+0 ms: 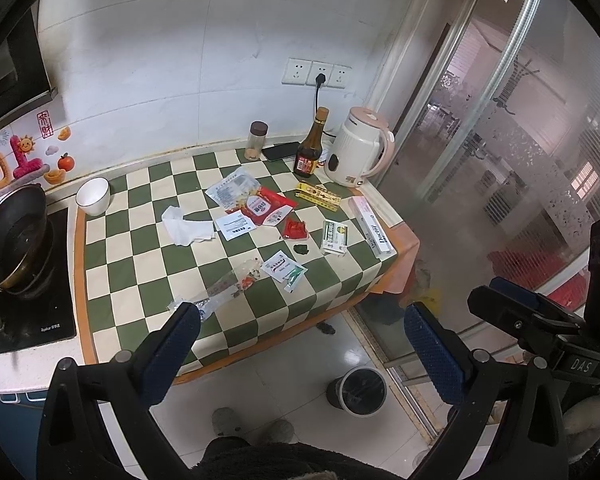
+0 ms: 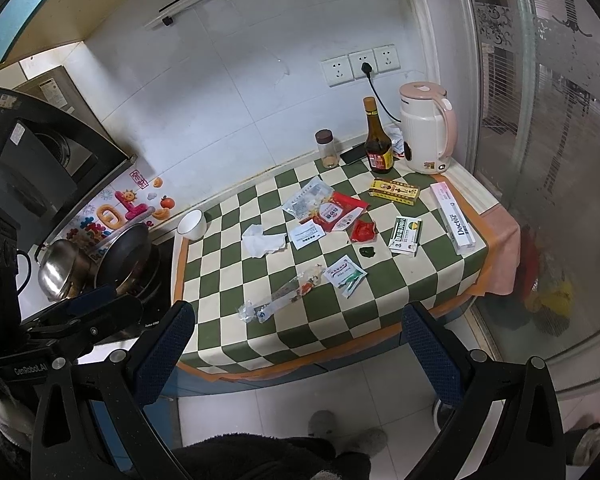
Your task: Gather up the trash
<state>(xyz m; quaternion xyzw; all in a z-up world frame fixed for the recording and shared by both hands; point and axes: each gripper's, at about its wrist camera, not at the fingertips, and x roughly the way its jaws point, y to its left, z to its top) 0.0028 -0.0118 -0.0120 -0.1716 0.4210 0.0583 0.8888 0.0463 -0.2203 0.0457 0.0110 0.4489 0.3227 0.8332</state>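
Note:
Trash lies on the green-and-cream checkered cloth (image 1: 140, 264): a crumpled white tissue (image 1: 186, 228), a red-and-white packet (image 1: 266, 208), a clear printed bag (image 1: 232, 188), a red wrapper (image 1: 295, 229), a small white-green sachet (image 1: 282, 270) and a long clear wrapper (image 1: 224, 288). A dark trash bin (image 1: 360, 390) stands on the floor below the table. My left gripper (image 1: 300, 344) is open and empty, held above the table's front edge. My right gripper (image 2: 296, 340) is open and empty, also before the front edge. The same trash shows in the right wrist view, with the tissue (image 2: 262, 240) and the long wrapper (image 2: 284, 296).
A white cup (image 1: 93, 196), a jar (image 1: 257, 141), a phone (image 1: 280, 151), a sauce bottle (image 1: 311, 146) and a pink-white kettle (image 1: 360, 148) stand at the back. Three boxes (image 1: 334, 236) lie at the right. A wok (image 1: 14, 236) sits on the stove to the left. A glass door is to the right.

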